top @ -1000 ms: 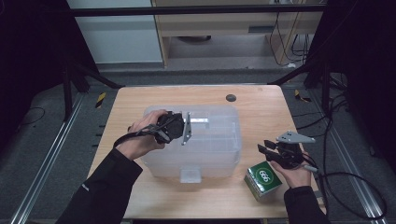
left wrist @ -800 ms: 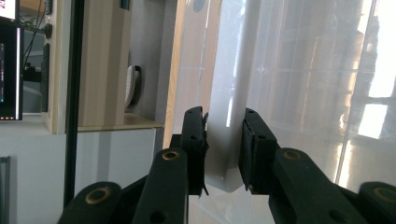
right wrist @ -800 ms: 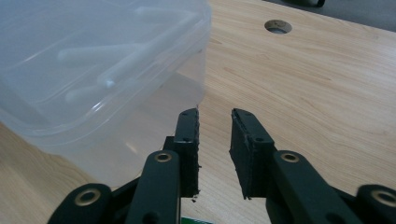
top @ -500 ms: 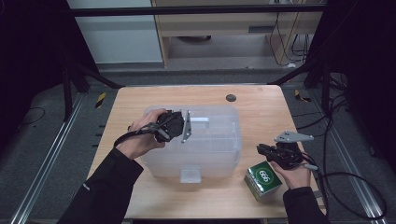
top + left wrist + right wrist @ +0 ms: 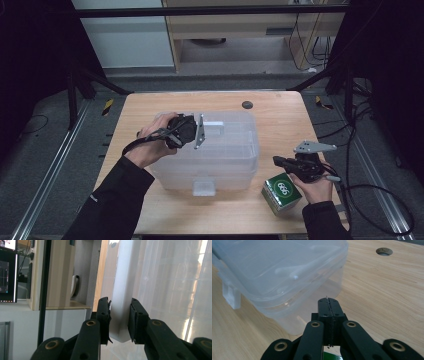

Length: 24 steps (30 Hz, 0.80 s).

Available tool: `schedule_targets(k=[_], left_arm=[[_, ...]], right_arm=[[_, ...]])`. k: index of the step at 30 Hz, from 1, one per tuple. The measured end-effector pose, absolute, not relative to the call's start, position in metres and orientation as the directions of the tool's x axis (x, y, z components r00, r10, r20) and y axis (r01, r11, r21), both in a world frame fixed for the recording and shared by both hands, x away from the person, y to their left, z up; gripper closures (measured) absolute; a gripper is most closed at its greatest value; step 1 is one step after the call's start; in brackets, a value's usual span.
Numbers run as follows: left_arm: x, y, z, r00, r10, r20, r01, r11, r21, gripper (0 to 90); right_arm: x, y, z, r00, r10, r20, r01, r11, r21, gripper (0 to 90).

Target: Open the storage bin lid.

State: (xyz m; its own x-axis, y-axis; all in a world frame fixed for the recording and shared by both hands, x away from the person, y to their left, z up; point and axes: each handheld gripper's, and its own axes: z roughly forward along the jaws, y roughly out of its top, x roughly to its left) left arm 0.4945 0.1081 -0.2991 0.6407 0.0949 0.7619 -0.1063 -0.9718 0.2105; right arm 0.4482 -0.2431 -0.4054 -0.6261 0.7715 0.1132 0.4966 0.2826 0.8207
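Note:
A translucent plastic box (image 5: 225,155) with a lid stands in the middle of the wooden table. My left gripper (image 5: 185,131) lies turned on its side over the box's left part. In the left gripper view it (image 5: 119,308) is shut on the white edge of the lid (image 5: 121,290). My right gripper (image 5: 278,160) hovers to the right of the box, jaws shut on nothing and pointing at the box wall (image 5: 287,272); the tips (image 5: 328,301) stop just short of it. A green carton (image 5: 282,192) stands under the right hand.
A round dark hole (image 5: 246,105) is set in the table (image 5: 285,120) behind the box, and the same hole (image 5: 384,251) shows in the right gripper view. A white latch (image 5: 204,188) sticks out on the box's near side. Cables trail off the table's right edge.
My right gripper has crept a little to the left, toward the box. The left gripper and the lid have stayed where they were.

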Motion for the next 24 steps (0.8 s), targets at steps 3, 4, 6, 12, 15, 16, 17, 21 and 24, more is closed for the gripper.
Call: schedule_targets(k=[3, 4, 6, 12, 15, 16, 17, 21, 24], left_arm=[[0.497, 0.108, -0.297, 0.638, 0.102, 0.763, -0.102, -0.971, 0.215, 72.6], [0.498, 0.108, -0.297, 0.637, 0.104, 0.764, -0.101, -0.971, 0.217, 72.5], [0.499, 0.108, -0.296, 0.635, 0.108, 0.765, -0.1, -0.97, 0.22, 72.4], [0.503, 0.108, -0.293, 0.628, 0.122, 0.768, -0.09, -0.969, 0.228, 72.3], [0.505, 0.107, -0.292, 0.624, 0.122, 0.772, -0.086, -0.971, 0.224, 72.2], [0.506, 0.107, -0.291, 0.62, 0.123, 0.775, -0.085, -0.971, 0.222, 72.2], [0.507, 0.107, -0.29, 0.616, 0.119, 0.779, -0.082, -0.973, 0.214, 72.2], [0.509, 0.105, -0.289, 0.608, 0.121, 0.784, -0.075, -0.975, 0.208, 72.1], [0.511, 0.105, -0.288, 0.604, 0.122, 0.787, -0.072, -0.976, 0.207, 72.2]], right_arm=[[0.447, -0.242, -0.405, -0.628, 0.768, 0.122, 0.497, 0.276, 0.823, 90.0], [0.446, -0.241, -0.405, -0.629, 0.767, 0.126, 0.498, 0.272, 0.823, 90.0], [0.445, -0.241, -0.405, -0.632, 0.764, 0.13, 0.496, 0.271, 0.825, 90.0], [0.442, -0.237, -0.407, -0.641, 0.755, 0.137, 0.496, 0.271, 0.825, 90.0], [0.441, -0.235, -0.407, -0.645, 0.751, 0.138, 0.492, 0.27, 0.828, 90.0], [0.441, -0.235, -0.408, -0.648, 0.749, 0.14, 0.491, 0.27, 0.828, 90.0], [0.44, -0.234, -0.408, -0.648, 0.748, 0.143, 0.493, 0.269, 0.828, 90.0], [0.439, -0.232, -0.409, -0.657, 0.741, 0.141, 0.488, 0.275, 0.829, 90.0], [0.439, -0.23, -0.409, -0.657, 0.741, 0.142, 0.486, 0.272, 0.83, 90.0]])
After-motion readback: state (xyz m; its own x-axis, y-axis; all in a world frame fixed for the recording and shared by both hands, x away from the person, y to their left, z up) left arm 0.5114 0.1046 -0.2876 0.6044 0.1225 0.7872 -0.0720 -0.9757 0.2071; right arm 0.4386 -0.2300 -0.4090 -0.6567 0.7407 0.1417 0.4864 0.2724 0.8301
